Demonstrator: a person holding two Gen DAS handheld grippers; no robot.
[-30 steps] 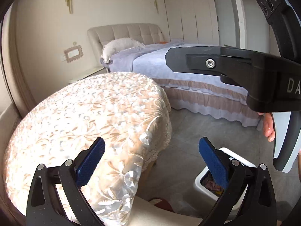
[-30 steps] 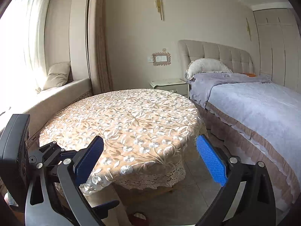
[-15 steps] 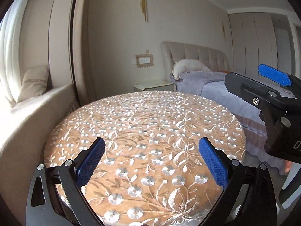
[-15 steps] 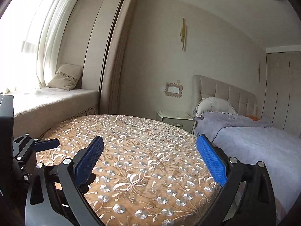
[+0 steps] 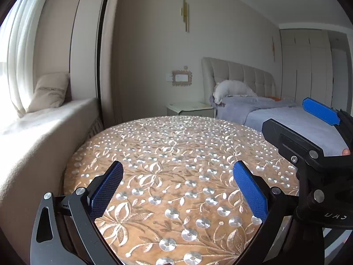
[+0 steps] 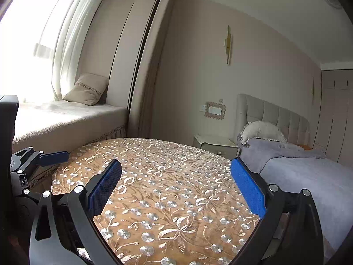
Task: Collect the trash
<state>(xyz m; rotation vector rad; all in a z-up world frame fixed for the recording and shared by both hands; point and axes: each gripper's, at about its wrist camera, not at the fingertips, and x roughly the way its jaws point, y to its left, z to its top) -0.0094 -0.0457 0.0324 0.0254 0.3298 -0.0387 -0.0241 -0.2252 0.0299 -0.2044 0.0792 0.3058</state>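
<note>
- Left gripper (image 5: pixel 177 190): released, nothing btwn pads, over round desk (image 5: pixel 176 145).
- Right gripper (image 6: pixel 176 188): released too, empty, w/ bed (image 6: pixel 308 176) at right.

Bare round table (image 5: pixel 176 154) between window seat (image 5: pixel 44 128) and bed (image 5: pixel 297 121).

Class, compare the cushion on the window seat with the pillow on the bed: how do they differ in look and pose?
The cushion is beige and square with flat edges; the pillow is white with a frilled edge. The cushion leans in the window seat corner; the pillow leans against the headboard, behind the lilac blanket. Both are propped up.
</note>
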